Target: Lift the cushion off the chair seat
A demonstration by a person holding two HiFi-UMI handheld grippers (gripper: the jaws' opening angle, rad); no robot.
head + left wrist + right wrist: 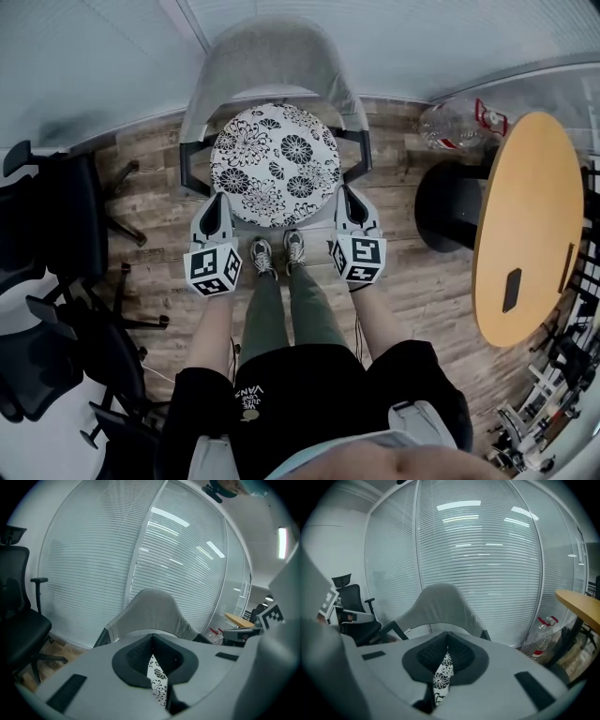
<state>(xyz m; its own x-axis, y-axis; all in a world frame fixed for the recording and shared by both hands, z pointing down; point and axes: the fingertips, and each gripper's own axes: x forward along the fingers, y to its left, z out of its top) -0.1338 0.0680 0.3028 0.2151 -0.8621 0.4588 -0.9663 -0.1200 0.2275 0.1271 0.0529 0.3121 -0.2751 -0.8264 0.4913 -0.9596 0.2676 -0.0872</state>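
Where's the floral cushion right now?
Head view, centre: the round black-and-white floral cushion is over the grey chair seat, pinched by the left hand-held gripper and right hand-held gripper.

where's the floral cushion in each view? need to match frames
Head view: cushion upper centre, round, floral.
Left gripper view: cushion edge pinched between the jaws, bottom centre.
Right gripper view: same, bottom centre between the jaws.
Shared landmark: grey chair back, behind the cushion in all three.

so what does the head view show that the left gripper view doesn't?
Head view only: the whole round cushion, plus the person's legs and shoes. Left gripper view only: the left tongs up close, pads shut on a pinched strip of cushion. Both: the grey chair back and a black office chair.
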